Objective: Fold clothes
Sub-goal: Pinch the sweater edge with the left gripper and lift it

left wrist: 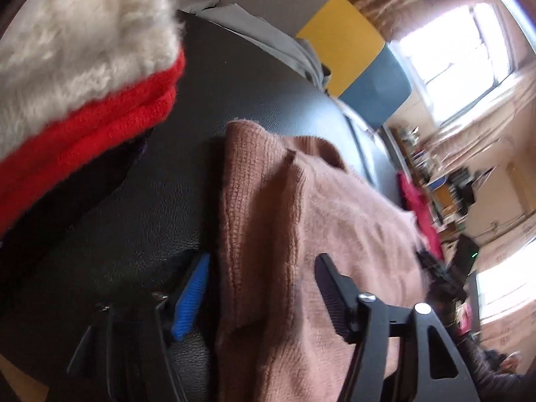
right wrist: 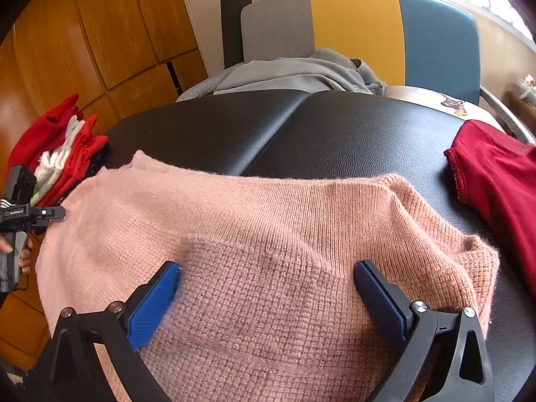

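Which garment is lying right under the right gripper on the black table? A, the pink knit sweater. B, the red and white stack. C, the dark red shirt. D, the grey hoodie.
A: in the right wrist view the pink knit sweater spreads beneath the right gripper, whose open jaws straddle it, while the dark red shirt lies off to the side on the black table.

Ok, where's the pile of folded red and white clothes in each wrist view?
Left wrist: folded pile fills the upper left, close and blurred.
Right wrist: small at the left edge, beyond the pink sweater.
Shared landmark: the grey, yellow and blue chair back.
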